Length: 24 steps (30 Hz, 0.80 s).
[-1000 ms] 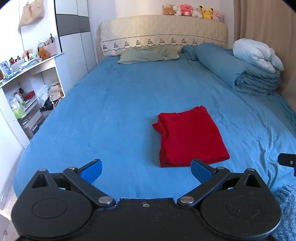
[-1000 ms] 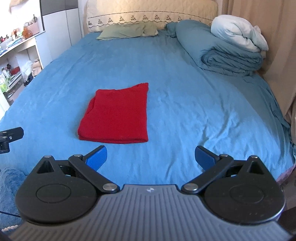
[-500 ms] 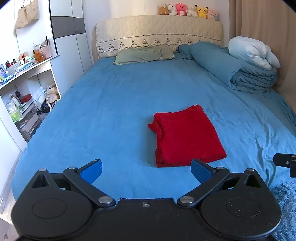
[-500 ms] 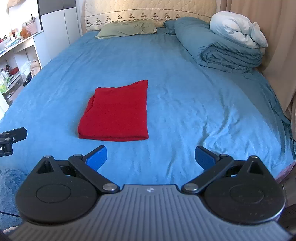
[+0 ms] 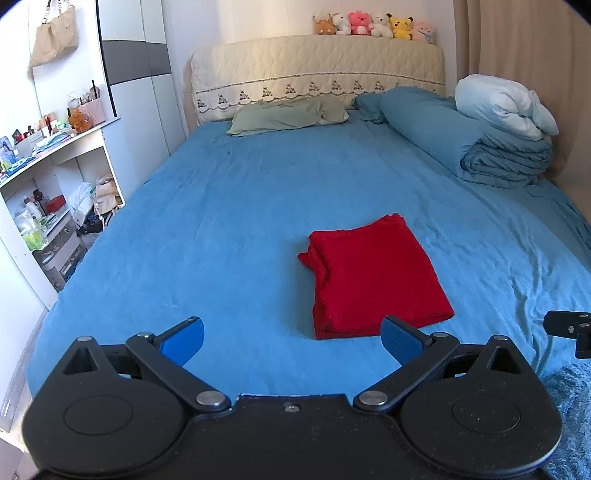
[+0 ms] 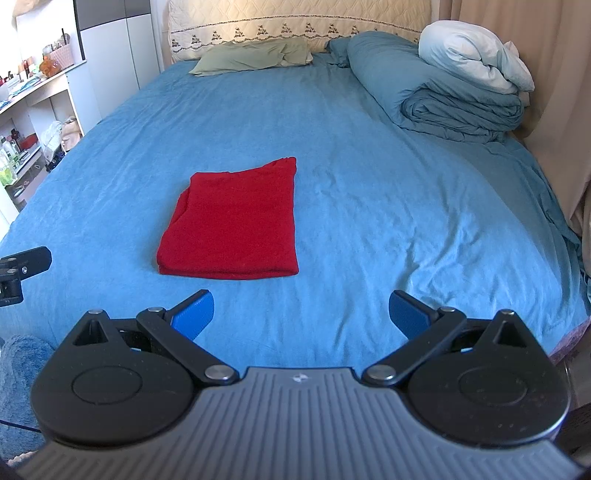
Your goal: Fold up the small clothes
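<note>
Shelves (image 5: 55,177): white open shelving at the far left beside the bed, crowded with bottles, boxes and bags; a cream handbag (image 5: 53,35) hangs on the wall above.
Wardrobe (image 5: 136,92): white with a grey band, standing between the shelves and the headboard.
Left gripper (image 5: 291,338): low at the foot of the bed, blue-padded fingers spread wide with nothing between them, apart from the cloth.
Bed sheet (image 5: 240,221): blue, lightly creased, covering the whole mattress.
Pillow (image 5: 288,114): flat, grey-green, lying against the headboard.
Headboard (image 5: 317,70): cream quilted cover with an embroidered border; a row of small plush toys (image 5: 373,26) sits along its top.
Red garment (image 5: 373,273): folded into a neat rectangle, lying flat on the sheet near the foot of the bed, slightly right of centre in the left wrist view; its left edge shows stacked layers. In the right wrist view it (image 6: 232,225) lies left of centre, ahead of the left fingertip.
Right gripper (image 6: 301,314): also at the foot of the bed, fingers released and wide apart, empty, short of the garment.
Duvet (image 5: 472,144): blue, rolled and folded along the right side of the bed, with a pale blue bundle (image 5: 506,107) on top.
Curtain (image 5: 524,44): beige, hanging at the far right.
</note>
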Tool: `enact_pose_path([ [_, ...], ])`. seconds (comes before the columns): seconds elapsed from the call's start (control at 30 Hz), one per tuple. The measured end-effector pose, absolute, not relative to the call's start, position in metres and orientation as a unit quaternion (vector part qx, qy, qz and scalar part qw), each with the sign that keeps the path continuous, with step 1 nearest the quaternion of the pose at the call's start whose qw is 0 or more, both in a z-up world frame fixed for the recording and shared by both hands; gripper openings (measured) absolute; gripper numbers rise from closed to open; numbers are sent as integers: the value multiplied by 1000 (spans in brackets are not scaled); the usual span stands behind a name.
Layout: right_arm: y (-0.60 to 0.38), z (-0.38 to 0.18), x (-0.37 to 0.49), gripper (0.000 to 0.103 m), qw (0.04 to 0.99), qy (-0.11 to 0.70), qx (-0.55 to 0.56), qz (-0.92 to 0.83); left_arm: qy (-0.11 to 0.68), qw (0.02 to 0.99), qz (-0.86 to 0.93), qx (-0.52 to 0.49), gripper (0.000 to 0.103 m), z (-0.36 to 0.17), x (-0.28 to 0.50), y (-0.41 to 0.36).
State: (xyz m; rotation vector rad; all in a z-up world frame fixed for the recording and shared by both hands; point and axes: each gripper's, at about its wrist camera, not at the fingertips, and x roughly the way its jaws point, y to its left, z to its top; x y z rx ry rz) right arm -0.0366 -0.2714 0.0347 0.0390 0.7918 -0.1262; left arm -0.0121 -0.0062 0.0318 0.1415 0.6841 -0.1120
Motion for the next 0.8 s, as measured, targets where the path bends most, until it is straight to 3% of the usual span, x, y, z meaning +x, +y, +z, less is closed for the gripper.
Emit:
enact_pose_path([
  [0.8, -267, 35, -42, 103, 922, 380, 20, -65, 333, 938, -61, 68, 103, 37, -14, -8],
])
